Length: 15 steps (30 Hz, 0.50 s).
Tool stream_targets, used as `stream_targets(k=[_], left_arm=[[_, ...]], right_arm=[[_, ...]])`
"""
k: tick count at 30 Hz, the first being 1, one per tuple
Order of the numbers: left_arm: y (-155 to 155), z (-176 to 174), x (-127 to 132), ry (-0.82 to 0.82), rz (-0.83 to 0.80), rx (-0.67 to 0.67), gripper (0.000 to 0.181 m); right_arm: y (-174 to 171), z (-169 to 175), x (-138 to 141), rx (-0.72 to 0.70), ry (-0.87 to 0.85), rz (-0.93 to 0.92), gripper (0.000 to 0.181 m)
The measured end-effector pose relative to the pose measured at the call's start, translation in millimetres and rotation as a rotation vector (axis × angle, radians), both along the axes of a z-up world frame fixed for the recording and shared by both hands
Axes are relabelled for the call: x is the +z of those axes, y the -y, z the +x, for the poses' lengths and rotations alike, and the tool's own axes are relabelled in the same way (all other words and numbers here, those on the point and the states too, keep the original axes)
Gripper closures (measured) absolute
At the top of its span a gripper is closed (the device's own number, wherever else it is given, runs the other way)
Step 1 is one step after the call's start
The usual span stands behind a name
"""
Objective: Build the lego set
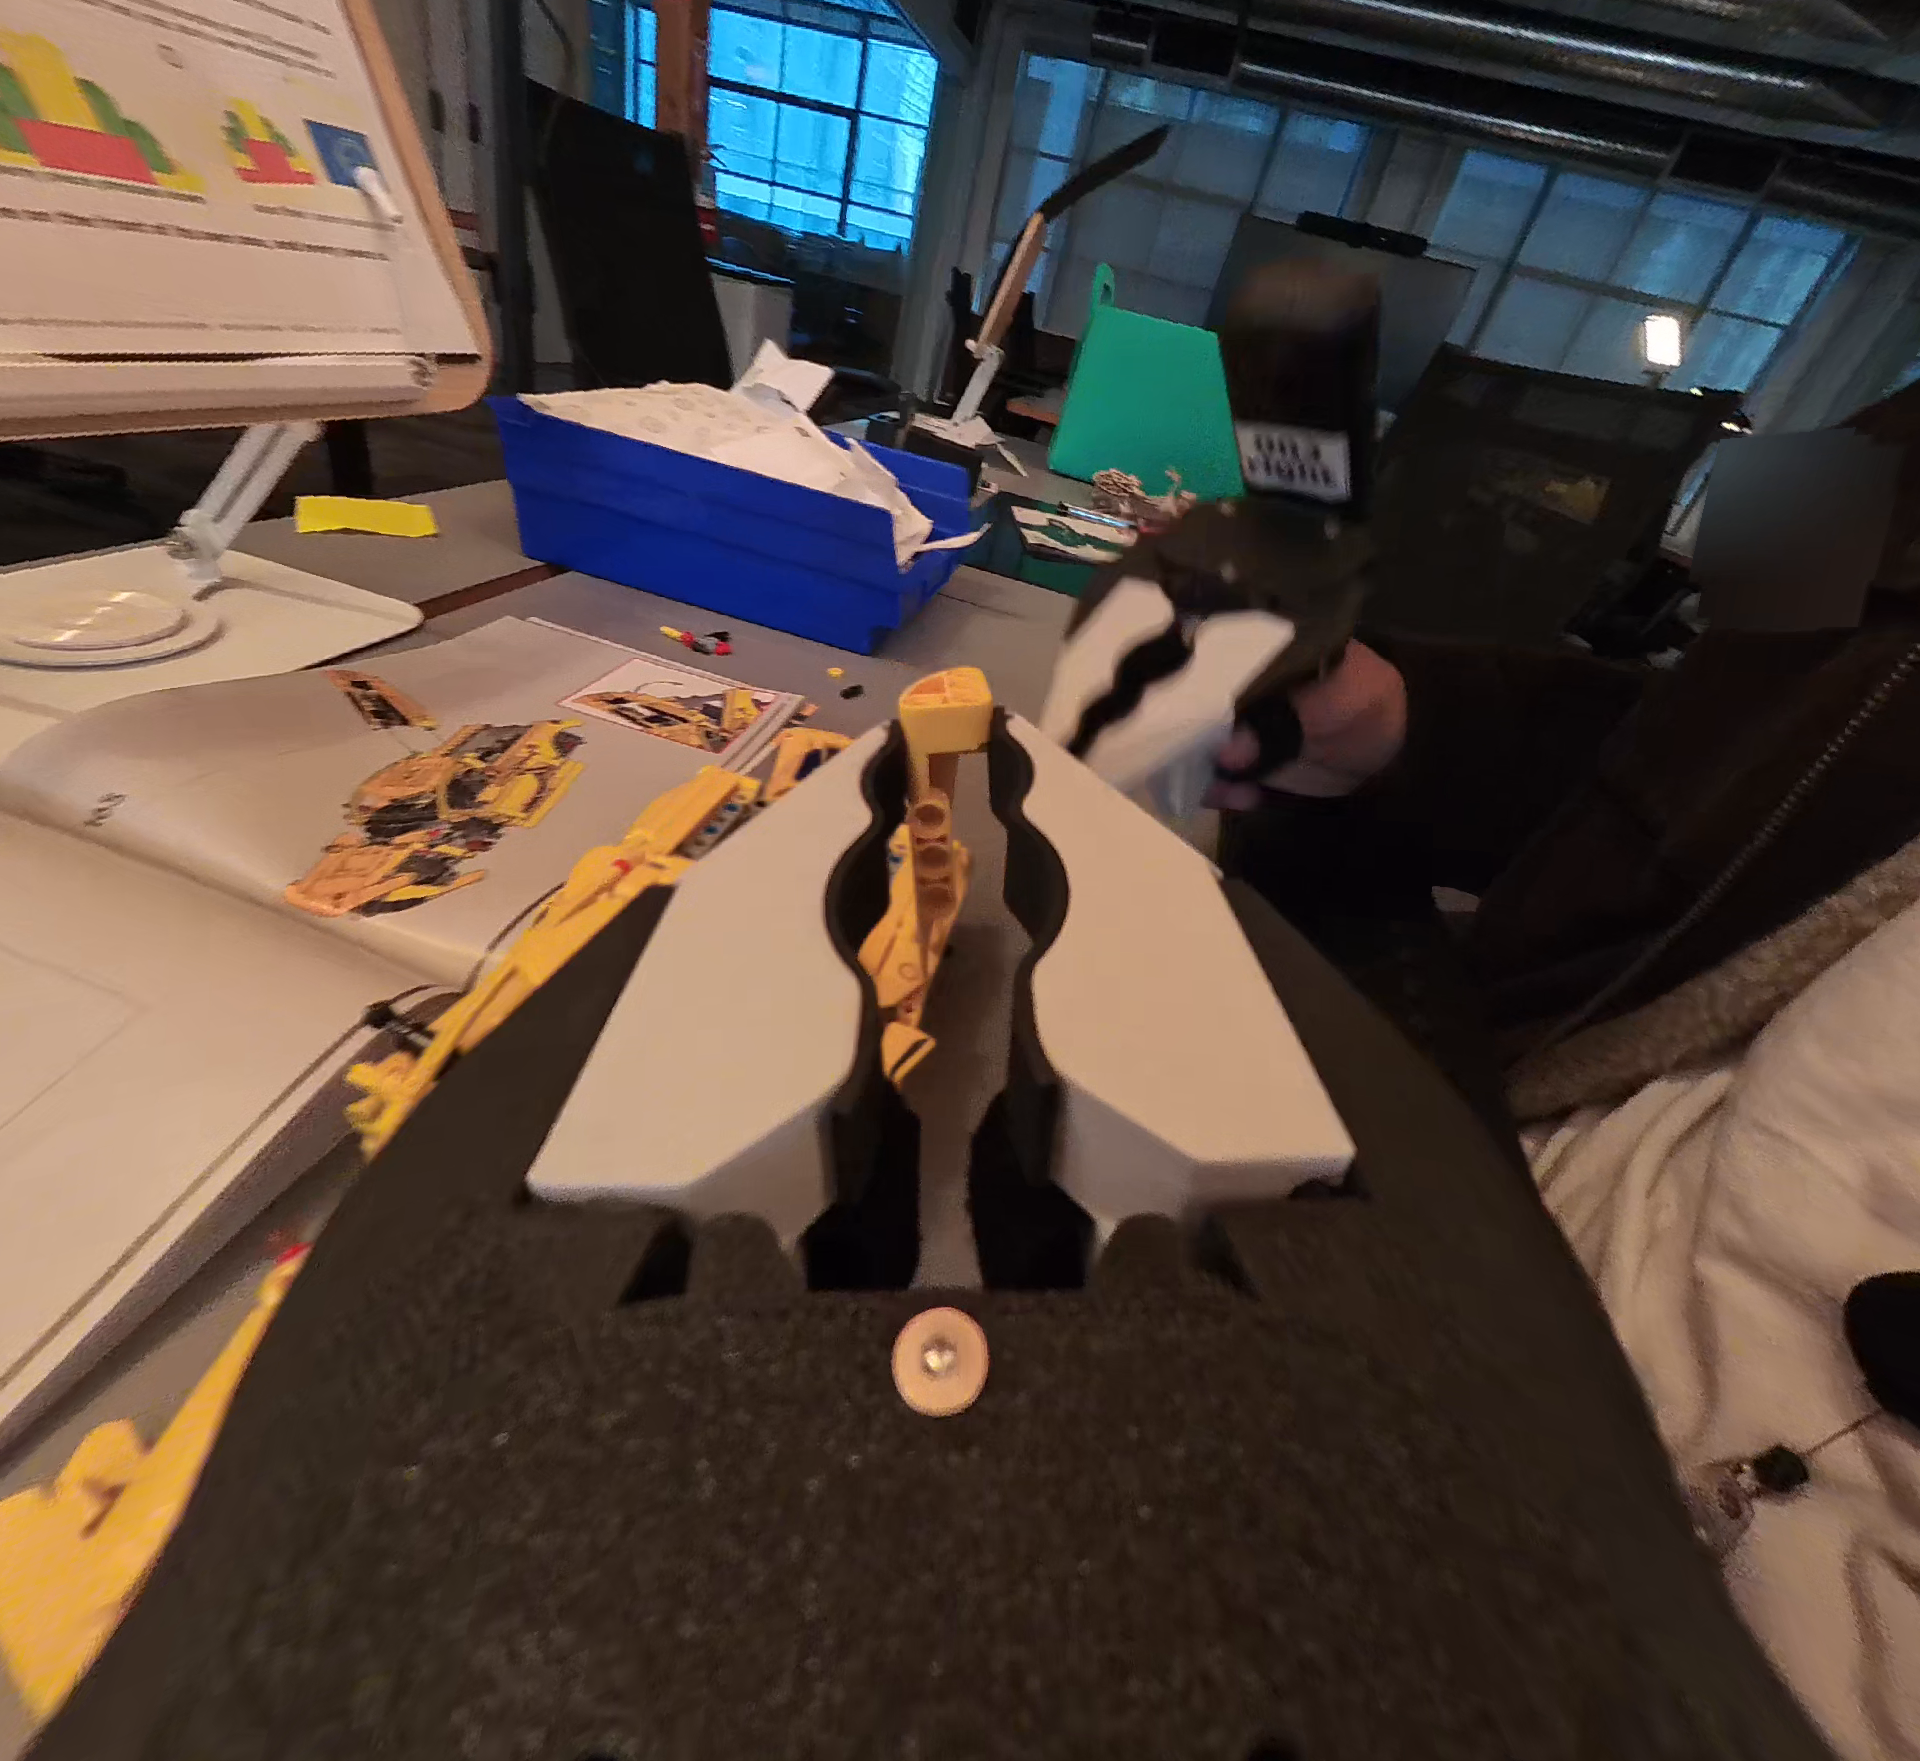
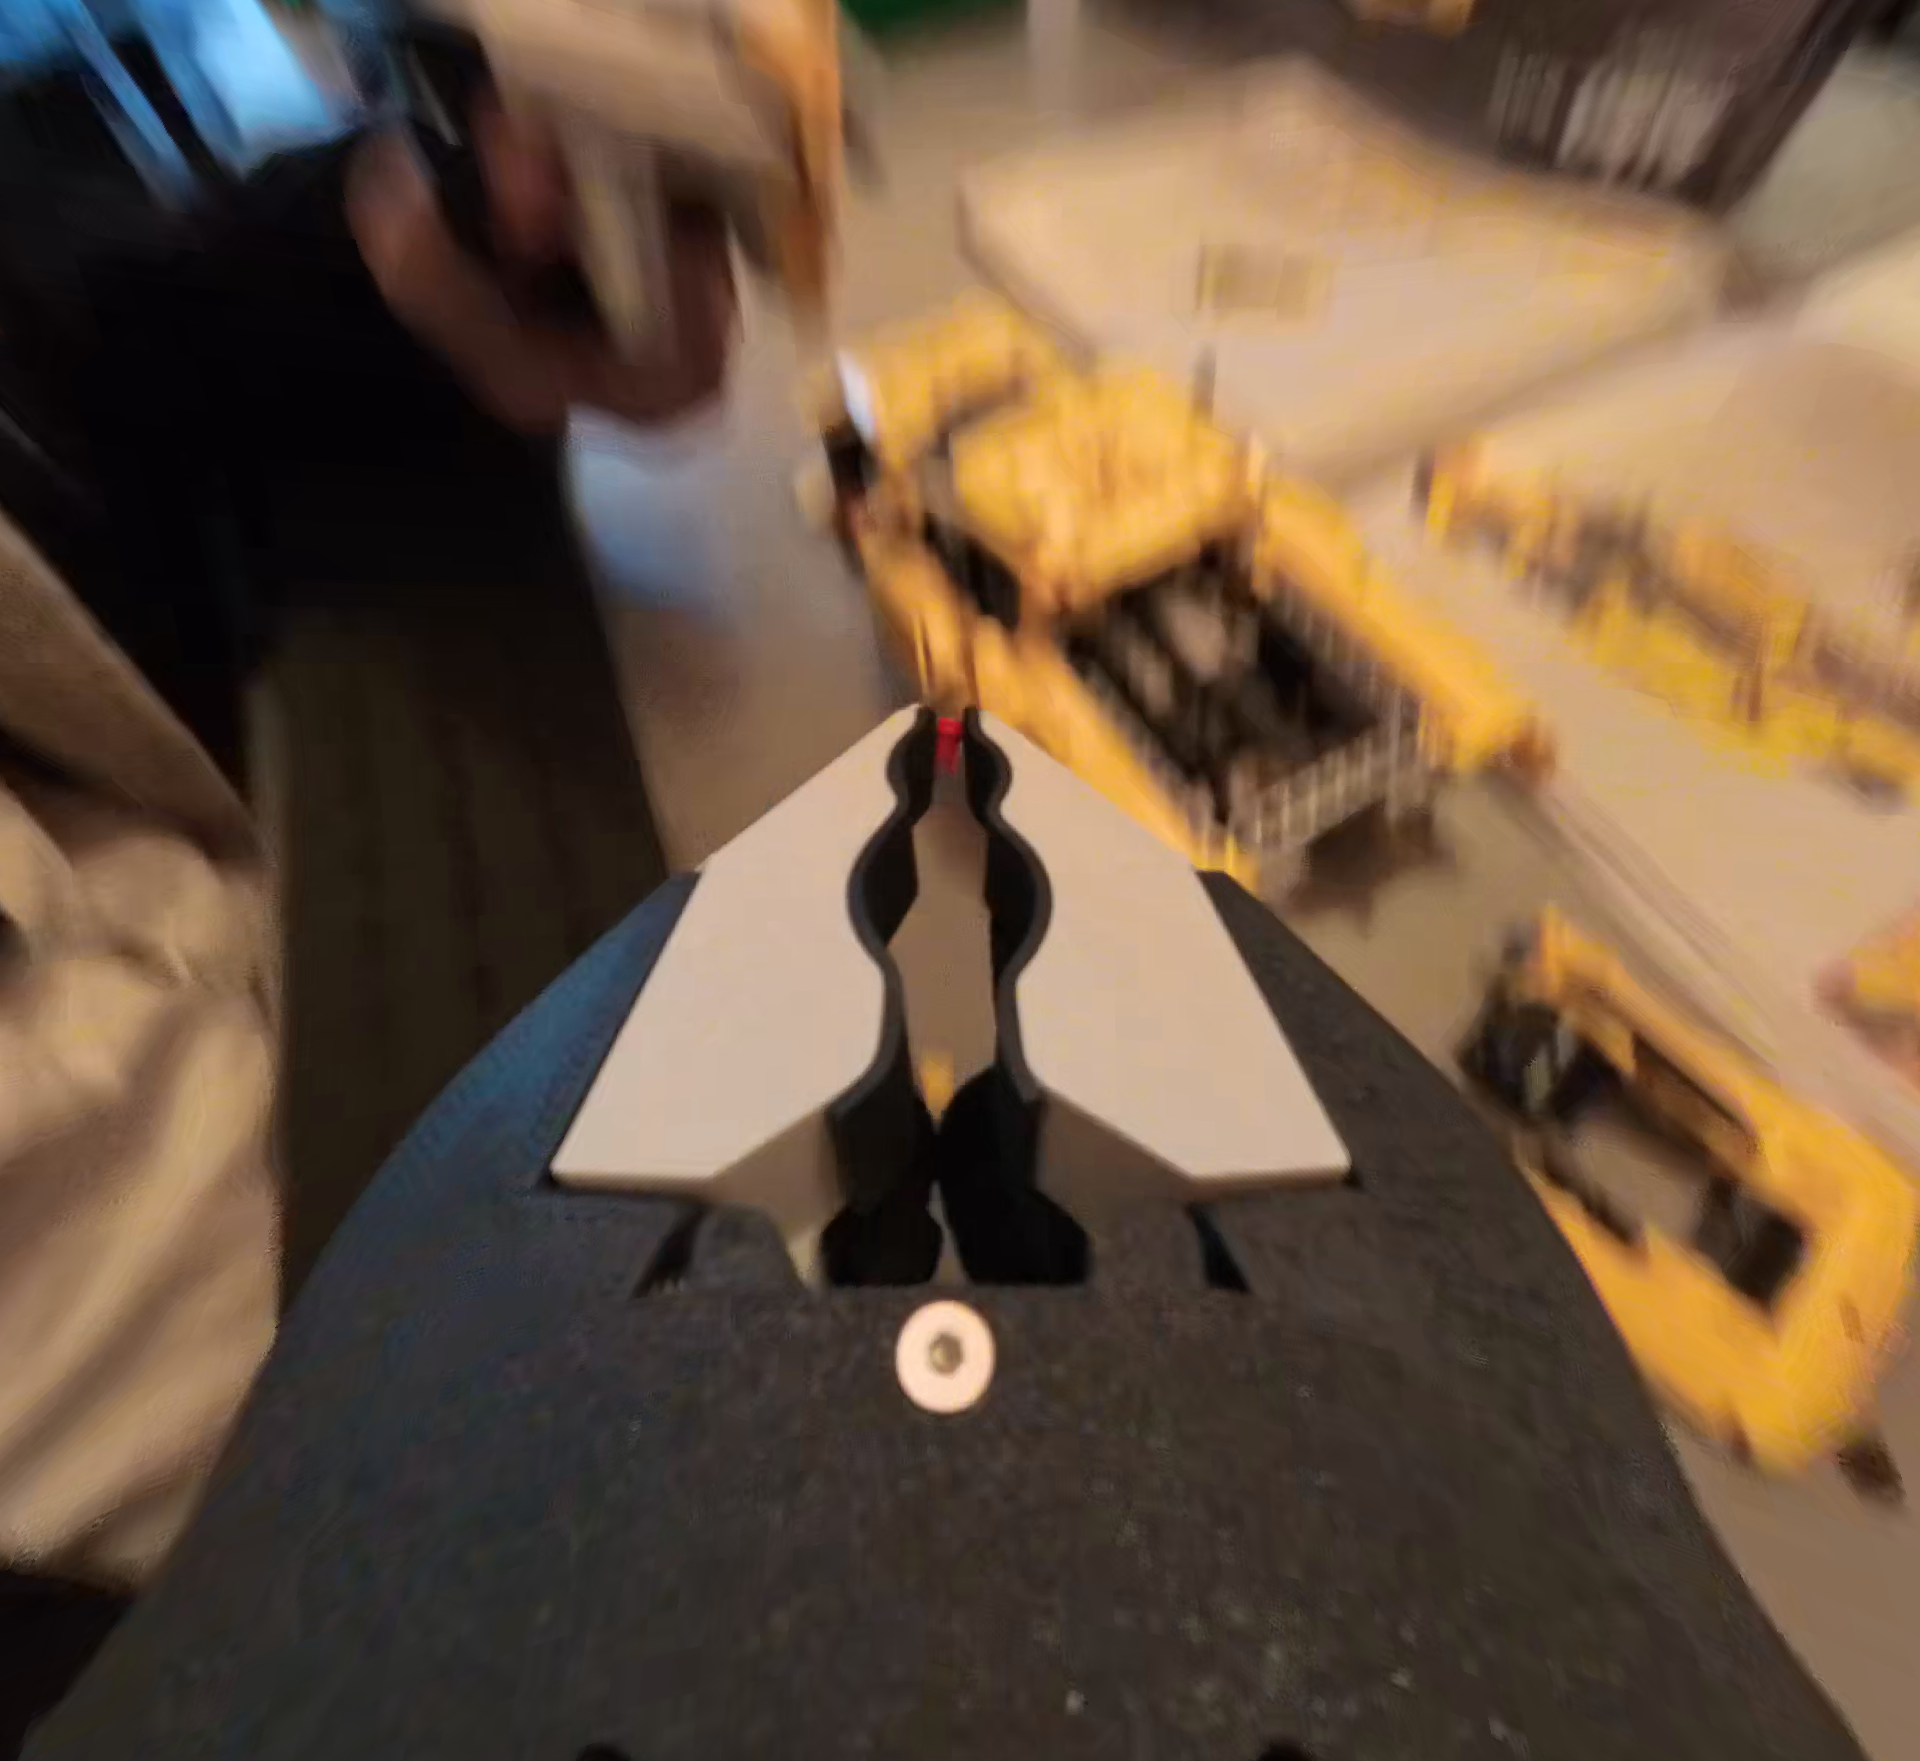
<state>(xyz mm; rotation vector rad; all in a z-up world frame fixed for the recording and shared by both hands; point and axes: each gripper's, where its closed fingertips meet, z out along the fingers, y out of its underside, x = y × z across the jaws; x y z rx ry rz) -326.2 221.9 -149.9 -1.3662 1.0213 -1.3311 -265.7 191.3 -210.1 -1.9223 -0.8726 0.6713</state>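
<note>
My left gripper (image 1: 943, 724) is shut on a yellow lego arm piece (image 1: 920, 880) that runs between its fingers and sticks out past the tips, held above the table. A longer yellow lego assembly (image 1: 582, 922) lies below to the left. My right gripper (image 2: 945, 724) is shut on a small red lego pin (image 2: 948, 743) at its tips. The right wrist view is motion-blurred; a yellow and black lego vehicle body (image 2: 1143, 589) sits on the table ahead. The other gripper (image 1: 1174, 672) shows farther off in the left wrist view, held by a hand (image 1: 1320, 724).
An open instruction booklet (image 1: 312, 797) lies on the grey table. A blue bin (image 1: 717, 527) with paper stands behind it, small loose pieces (image 1: 698, 639) near it. A stand with a picture sheet (image 1: 197, 132) is at left. Another yellow lego section (image 2: 1714, 1223) lies right. Tip to tip, the grippers are about 10 cm apart. The left gripper is farther from the yellow lego section (image 2: 1714, 1223), some 30 cm, than the right, some 20 cm.
</note>
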Motion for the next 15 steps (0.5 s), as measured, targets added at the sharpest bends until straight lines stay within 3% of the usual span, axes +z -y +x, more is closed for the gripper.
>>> stream_targets(k=[2, 4, 7, 15], left_arm=[[9.3, 6.4, -1.5, -0.012, 0.002, -0.037, 0.166], [17.3, 11.0, -3.3, -0.023, -0.002, -0.068, 0.166], [23.1, 13.2, -3.1, -0.025, -0.006, -0.080, 0.166], [18.8, 10.8, -6.6, -0.034, -0.048, -0.056, 0.166]], right_arm=[[-15.8, -25.3, 58.6, 0.005, -0.304, 0.141, 0.177], [-25.0, -40.6, 82.5, 0.009, -0.496, 0.165, 0.177], [-27.8, -55.9, 83.9, 0.038, -0.651, 0.100, 0.177], [-22.5, -64.7, 72.4, 0.018, -0.704, 0.053, 0.177]])
